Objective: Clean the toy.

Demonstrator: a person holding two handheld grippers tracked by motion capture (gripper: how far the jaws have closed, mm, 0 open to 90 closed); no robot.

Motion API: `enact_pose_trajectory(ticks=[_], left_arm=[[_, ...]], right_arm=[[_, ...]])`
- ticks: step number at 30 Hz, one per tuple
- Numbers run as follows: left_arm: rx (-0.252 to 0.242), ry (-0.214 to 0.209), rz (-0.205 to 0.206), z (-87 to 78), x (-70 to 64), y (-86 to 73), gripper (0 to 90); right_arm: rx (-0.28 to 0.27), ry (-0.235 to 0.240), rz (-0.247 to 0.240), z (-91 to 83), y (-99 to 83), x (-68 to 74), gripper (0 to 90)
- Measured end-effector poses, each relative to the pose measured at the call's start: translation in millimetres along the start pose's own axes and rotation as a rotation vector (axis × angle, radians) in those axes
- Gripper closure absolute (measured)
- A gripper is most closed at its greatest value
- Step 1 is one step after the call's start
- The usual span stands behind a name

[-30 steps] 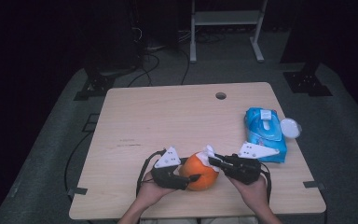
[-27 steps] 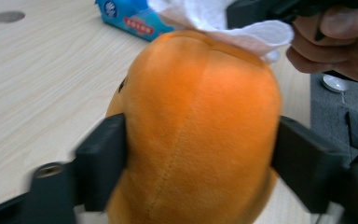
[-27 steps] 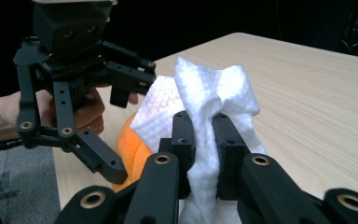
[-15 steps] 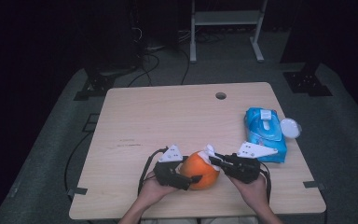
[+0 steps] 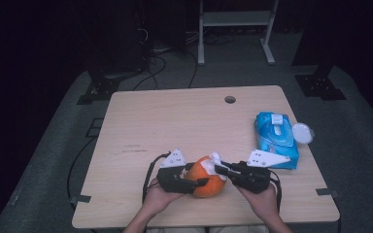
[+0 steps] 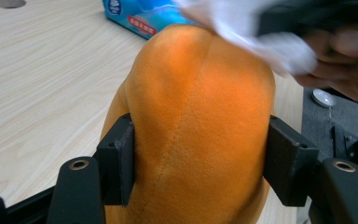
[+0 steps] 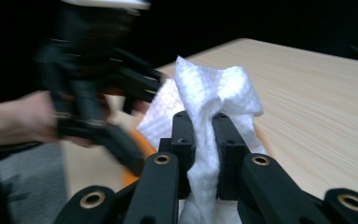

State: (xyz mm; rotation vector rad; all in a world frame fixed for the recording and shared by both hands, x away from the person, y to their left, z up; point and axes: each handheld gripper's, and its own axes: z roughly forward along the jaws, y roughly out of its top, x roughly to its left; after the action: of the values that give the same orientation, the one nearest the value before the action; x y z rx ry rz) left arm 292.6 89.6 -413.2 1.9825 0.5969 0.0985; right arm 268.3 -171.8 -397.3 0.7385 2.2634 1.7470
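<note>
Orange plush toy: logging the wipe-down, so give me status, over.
Left gripper shut on orange plush toy. Right gripper shut on white wipe, wipe against toy's top. Blue wipes pack off to the right, nothing in the way.

1. Table (image 5: 175, 121): light wood top, round cable hole (image 5: 230, 99) near far edge
2. Blue wet-wipe pack (image 5: 275, 138): flat at right side
3. Orange plush toy (image 5: 209, 177): near front edge

High view looks down from afar; both gripper views, perhaps blurred, share the table (image 5: 175, 116).
</note>
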Motion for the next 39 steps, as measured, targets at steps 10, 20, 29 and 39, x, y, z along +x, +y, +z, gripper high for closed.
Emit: enact_pose_trajectory(ticks=[10, 20, 29, 39], left_arm=[[0.002, -0.01, 0.046, 3.1, -3.6, -1.8, 24.4], [0.003, -0.021, 0.121, 4.5, -10.6, -2.8, 25.4], [0.009, 0.017, 0.166, 7.7, -16.1, -6.6, 36.1], [0.022, -0.013, 0.205, 11.0, -19.3, -8.2, 35.2]], right_arm=[[0.024, -0.055, 0.025, -3.5, -7.3, -18.3, 80.2], [0.046, -0.097, 0.028, -7.1, -7.8, -24.0, 80.2], [0.026, -0.023, -0.041, -0.7, -0.6, -0.8, 80.2], [0.042, -0.103, 0.024, -10.3, -7.8, -20.1, 80.4]])
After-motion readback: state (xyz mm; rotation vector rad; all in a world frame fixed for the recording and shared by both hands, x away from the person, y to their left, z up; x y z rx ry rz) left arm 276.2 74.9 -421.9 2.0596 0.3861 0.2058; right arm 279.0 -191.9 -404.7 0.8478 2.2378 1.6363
